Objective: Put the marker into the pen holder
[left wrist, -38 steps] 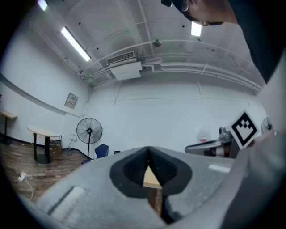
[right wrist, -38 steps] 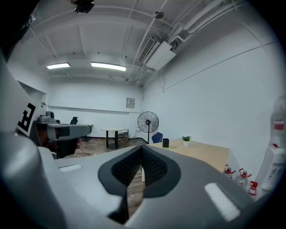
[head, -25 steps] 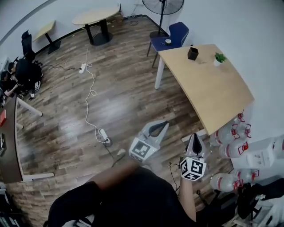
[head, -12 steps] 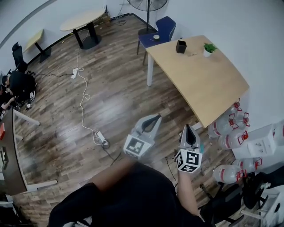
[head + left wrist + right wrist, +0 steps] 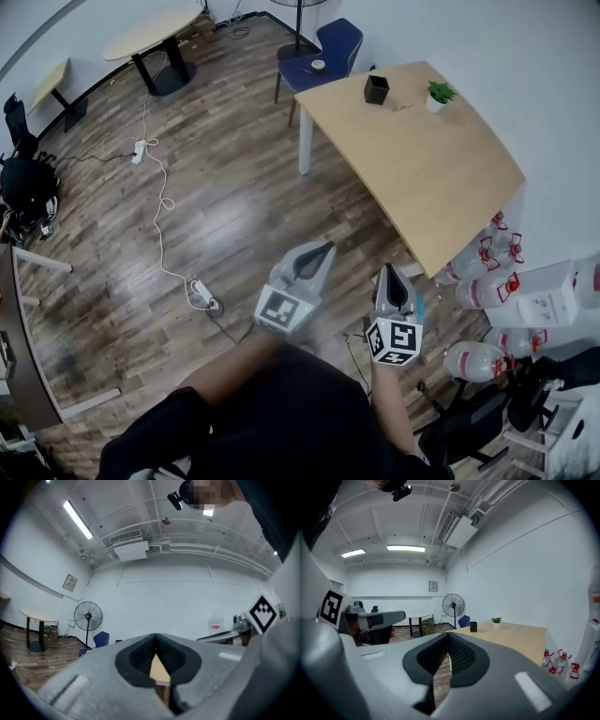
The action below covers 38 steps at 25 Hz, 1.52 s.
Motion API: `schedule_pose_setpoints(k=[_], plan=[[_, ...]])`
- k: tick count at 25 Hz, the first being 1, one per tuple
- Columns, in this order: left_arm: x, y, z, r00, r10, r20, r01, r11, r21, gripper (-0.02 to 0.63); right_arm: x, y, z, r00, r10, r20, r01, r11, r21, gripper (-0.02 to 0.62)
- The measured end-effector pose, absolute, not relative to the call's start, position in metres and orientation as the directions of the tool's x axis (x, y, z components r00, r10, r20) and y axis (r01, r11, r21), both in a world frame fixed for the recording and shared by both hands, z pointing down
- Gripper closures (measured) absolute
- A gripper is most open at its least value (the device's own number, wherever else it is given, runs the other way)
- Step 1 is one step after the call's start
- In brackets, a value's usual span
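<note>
The black pen holder (image 5: 376, 89) stands at the far end of a light wooden table (image 5: 441, 187), next to a small potted plant (image 5: 438, 95). A small thin object (image 5: 401, 108) lies between them; whether it is the marker I cannot tell. My left gripper (image 5: 319, 251) and right gripper (image 5: 393, 274) are held side by side above the wooden floor, short of the table's near corner. Both are shut with nothing between the jaws. The right gripper view shows the pen holder (image 5: 473, 626) and plant (image 5: 496, 622) far ahead, and the left gripper (image 5: 401, 616) to its left.
A blue chair (image 5: 323, 61) stands at the table's far end, with a standing fan (image 5: 453, 605) behind it. Several water bottles (image 5: 483, 281) lie on the floor right of the table. A power strip and cable (image 5: 202, 295) run across the floor at left. A round table (image 5: 150, 37) stands far back.
The person has stepped forward; the floor and table have slid in the head view and both grippers have advanced with the body. Both sets of jaws stay shut.
</note>
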<state>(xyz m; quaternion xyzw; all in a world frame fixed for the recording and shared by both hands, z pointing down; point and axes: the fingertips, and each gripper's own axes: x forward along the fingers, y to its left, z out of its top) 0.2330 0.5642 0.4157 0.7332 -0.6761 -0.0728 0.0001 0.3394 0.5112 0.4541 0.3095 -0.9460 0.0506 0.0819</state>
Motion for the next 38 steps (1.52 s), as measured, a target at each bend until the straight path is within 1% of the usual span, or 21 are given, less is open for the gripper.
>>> schedule_pose_setpoints(k=[4,10,13,17,21,25,28,31,38], plan=[[0.188,0.518,0.428,0.113,-0.991,-0.078,-0.982,-0.123,0.145,0.604,0.299,0.473,0.456,-0.778,-0.593,0.207,-0.606,0.795,0.0,0.594],[0.127,0.446,0.412,0.172,-0.981,-0.087,-0.975,-0.182,0.131,0.604,0.244,0.4,0.44,-0.734,-0.642,0.223,-0.655,0.755,0.015,0.594],[0.096,0.417,0.403,0.189,-0.977,-0.102,-0.975,-0.199,0.102,0.604,0.214,0.374,0.425,-0.732,-0.645,0.221,-0.659,0.752,0.012,0.594],[0.049,0.385,0.387,0.195,-0.974,-0.117,-0.968,-0.211,0.14,0.604,0.17,0.345,0.414,-0.727,-0.649,0.224,-0.659,0.751,0.04,0.594],[-0.003,0.352,0.384,0.205,-0.97,-0.131,-0.96,-0.225,0.165,0.604,0.131,0.305,0.417,-0.67,-0.702,0.242,-0.71,0.701,0.065,0.594],[-0.05,0.326,0.378,0.224,-0.962,-0.157,-0.961,-0.245,0.13,0.604,0.09,0.282,0.422,-0.645,-0.716,0.267,-0.723,0.685,0.09,0.594],[-0.081,0.305,0.381,0.239,-0.959,-0.151,-0.955,-0.26,0.139,0.604,0.066,0.268,0.431,-0.631,-0.721,0.286,-0.731,0.676,0.089,0.594],[-0.099,0.294,0.385,0.233,-0.959,-0.159,-0.954,-0.257,0.154,0.604,0.055,0.262,0.44,-0.623,-0.718,0.309,-0.736,0.673,0.08,0.594],[-0.106,0.283,0.398,0.236,-0.96,-0.149,-0.948,-0.262,0.181,0.604,0.04,0.252,0.451,-0.628,-0.712,0.315,-0.721,0.684,0.107,0.594]])
